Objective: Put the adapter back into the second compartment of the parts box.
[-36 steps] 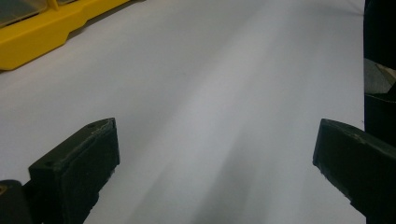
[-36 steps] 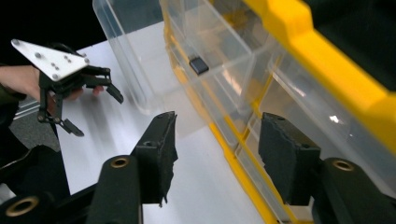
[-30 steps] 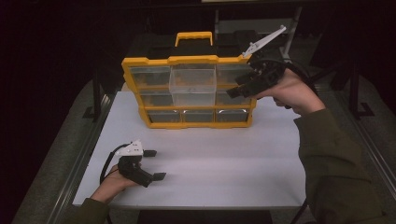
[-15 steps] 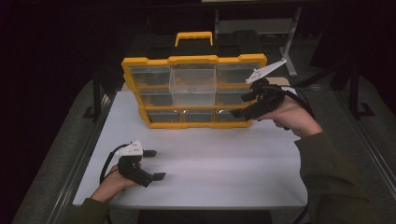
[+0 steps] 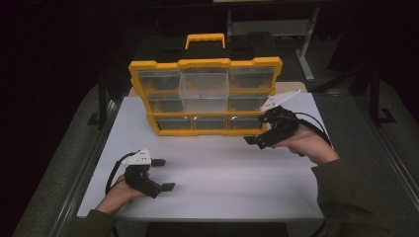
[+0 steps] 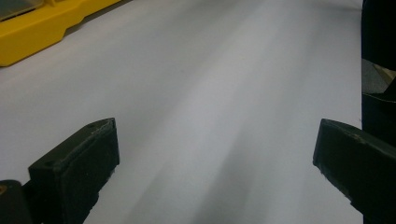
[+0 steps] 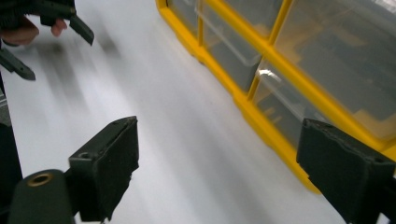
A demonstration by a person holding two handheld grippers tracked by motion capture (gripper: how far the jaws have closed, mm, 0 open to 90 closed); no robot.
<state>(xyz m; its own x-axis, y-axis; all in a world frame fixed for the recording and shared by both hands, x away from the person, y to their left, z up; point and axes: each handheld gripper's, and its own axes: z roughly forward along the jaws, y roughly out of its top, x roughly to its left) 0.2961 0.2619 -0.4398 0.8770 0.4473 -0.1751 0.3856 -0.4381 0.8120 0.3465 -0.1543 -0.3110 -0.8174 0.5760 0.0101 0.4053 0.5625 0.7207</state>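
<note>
Right gripper [image 5: 257,138], black and two-jawed, is hovering just in front of the right end of the yellow plastic organiser case with clear drawers [image 5: 205,96]; its jaws have just been opening and are standing wide with nothing between them. That case is standing upright at the far side of the white tabletop [image 5: 222,177], one clear middle drawer [image 5: 203,92] sticking out. Left gripper [image 5: 164,174] is resting well in front of the case's left end, jaws wide apart and gripping nothing
</note>
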